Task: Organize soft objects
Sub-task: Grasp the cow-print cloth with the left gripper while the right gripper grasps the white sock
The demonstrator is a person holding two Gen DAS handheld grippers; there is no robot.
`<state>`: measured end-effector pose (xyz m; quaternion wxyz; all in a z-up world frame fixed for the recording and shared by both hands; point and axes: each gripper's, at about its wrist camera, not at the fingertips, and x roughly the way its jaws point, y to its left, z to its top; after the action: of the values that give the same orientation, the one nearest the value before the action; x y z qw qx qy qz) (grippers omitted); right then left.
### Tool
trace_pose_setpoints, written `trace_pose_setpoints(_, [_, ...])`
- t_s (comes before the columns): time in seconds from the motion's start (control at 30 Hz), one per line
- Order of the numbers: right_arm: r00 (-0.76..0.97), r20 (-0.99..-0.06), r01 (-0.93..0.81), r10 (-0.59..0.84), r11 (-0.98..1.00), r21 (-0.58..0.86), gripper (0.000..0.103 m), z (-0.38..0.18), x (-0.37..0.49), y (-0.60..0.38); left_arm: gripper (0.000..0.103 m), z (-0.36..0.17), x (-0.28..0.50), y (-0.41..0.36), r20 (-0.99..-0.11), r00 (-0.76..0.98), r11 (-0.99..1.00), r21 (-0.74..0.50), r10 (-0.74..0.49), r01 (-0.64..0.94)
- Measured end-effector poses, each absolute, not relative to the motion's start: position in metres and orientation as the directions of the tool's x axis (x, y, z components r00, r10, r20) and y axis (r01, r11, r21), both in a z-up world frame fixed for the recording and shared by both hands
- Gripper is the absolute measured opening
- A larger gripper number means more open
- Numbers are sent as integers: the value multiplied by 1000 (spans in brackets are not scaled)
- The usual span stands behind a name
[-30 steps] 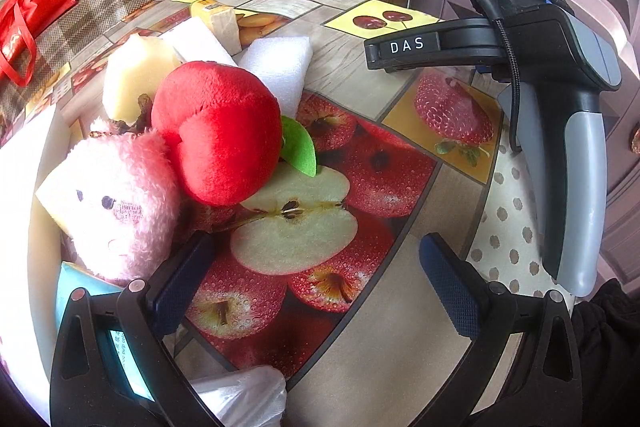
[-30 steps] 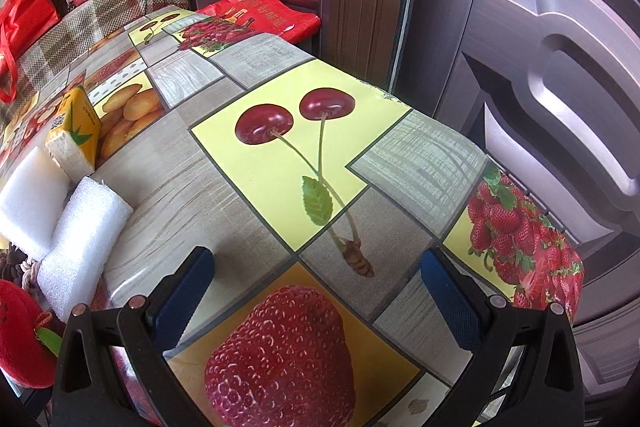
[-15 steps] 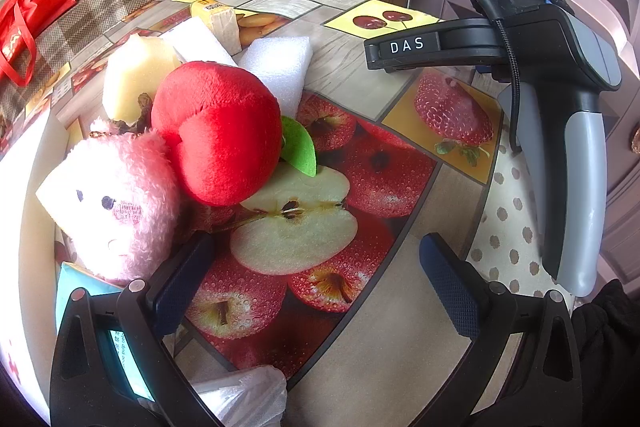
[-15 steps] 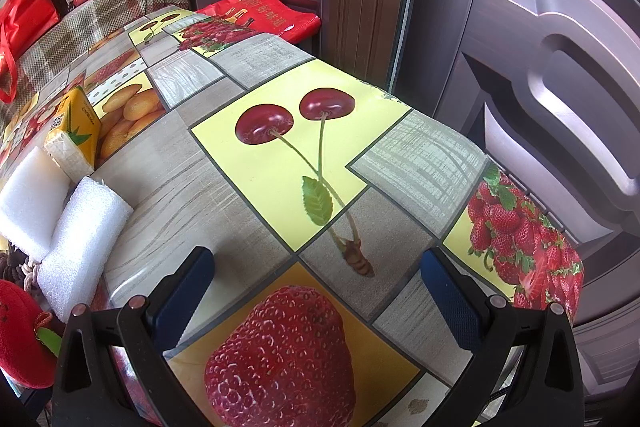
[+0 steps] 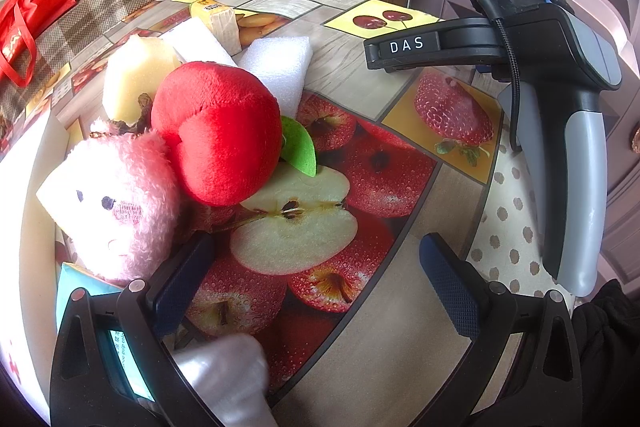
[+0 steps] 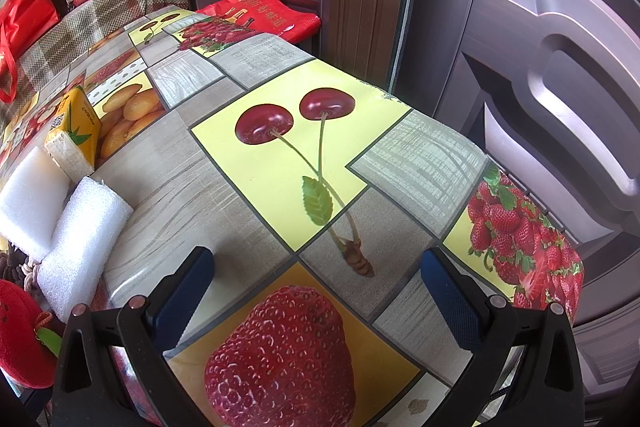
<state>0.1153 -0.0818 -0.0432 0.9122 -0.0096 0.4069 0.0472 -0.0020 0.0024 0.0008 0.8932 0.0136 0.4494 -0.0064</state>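
Plush red apple [image 5: 218,133] against pink toy [image 5: 120,203]

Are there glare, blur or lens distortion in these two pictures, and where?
Left wrist view: fisheye bends the table edge; a white object at the bottom is blurred; the red plush apple is sharp. Right wrist view: soft glare on the tablecloth and door panel; corners go dark.

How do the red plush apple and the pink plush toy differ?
The red plush apple is smooth, round and bears a green leaf; the pink plush toy is shaggy with a stitched face. The apple sits farther from the left gripper than the pink toy. Both are soft and touching.
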Motion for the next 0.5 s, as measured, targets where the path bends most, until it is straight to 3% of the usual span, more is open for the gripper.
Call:
trace_pose_setpoints(0.33, [664, -743, -94, 78, 995, 21, 103, -43, 115, -81, 102, 3, -6, -2, -802, 597, 999, 15, -6, 30])
trace_pose_setpoints(0.5, [664, -743, -94, 78, 995, 21, 103, -43, 115, -81, 102, 40, -45, -13, -682, 728, 998, -34, -66, 60])
